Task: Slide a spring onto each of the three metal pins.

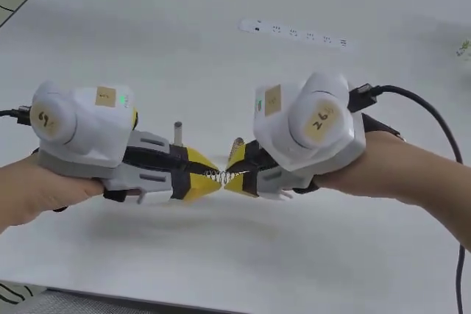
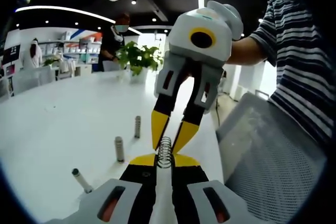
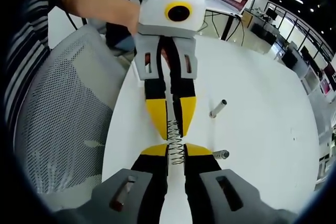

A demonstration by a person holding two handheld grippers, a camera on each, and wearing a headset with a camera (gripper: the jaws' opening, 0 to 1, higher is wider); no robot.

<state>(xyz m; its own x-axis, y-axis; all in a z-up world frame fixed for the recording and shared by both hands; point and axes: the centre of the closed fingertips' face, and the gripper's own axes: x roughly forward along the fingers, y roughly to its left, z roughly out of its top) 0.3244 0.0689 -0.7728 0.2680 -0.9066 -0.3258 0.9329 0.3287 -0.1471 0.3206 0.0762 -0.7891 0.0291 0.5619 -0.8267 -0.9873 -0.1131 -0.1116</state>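
left tongs [image 1: 212,178] and right tongs [image 1: 232,172] tip to tip, both pinching one spring [image 1: 221,176]

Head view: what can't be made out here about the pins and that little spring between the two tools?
- Pins: one pin pokes up behind the left gripper. The gripper bodies hide whatever stands beside it, so the pin count cannot be told there.
- Spring: tiny in the head view, and its ends are hidden inside the jaw tips.
- Right gripper: it is unclear whether its jaws pinch the spring or just flank it.
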